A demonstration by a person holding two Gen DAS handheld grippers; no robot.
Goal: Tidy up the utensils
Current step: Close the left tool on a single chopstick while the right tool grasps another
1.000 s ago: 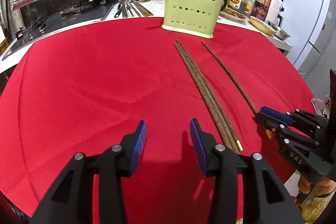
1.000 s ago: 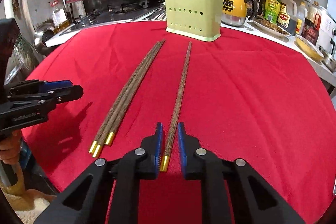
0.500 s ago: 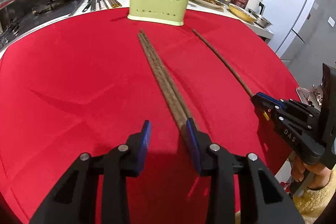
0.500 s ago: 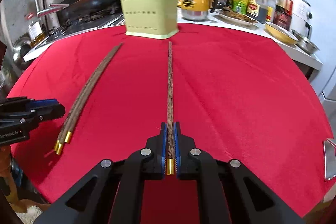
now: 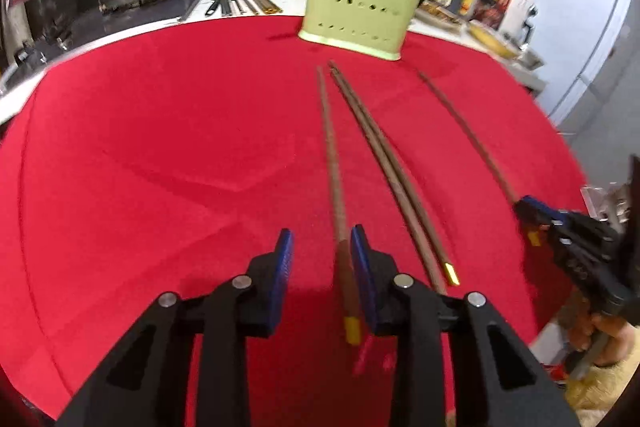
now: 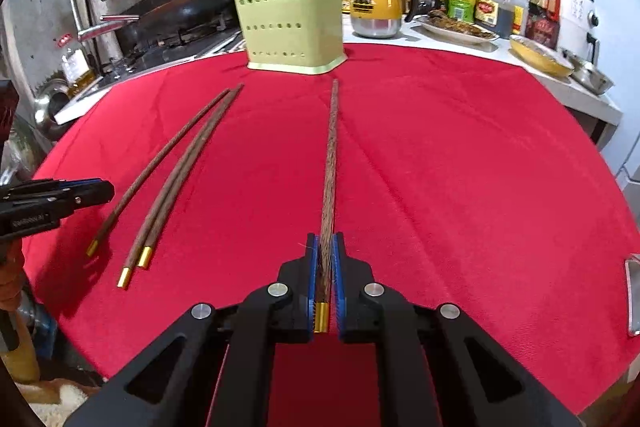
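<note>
On the red cloth (image 5: 168, 147), my left tongs (image 5: 322, 259) have just been closing around one chopstick (image 5: 332, 163), now split from its pair (image 5: 384, 155); the pads aren't pinching yet. My right tongs (image 6: 325, 263) stay clamped on another chopstick (image 6: 330, 163), before the green holder (image 6: 292, 27).

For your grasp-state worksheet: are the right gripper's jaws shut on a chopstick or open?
Shut on it: the right gripper has both blue pads pressed against the chopstick.
</note>
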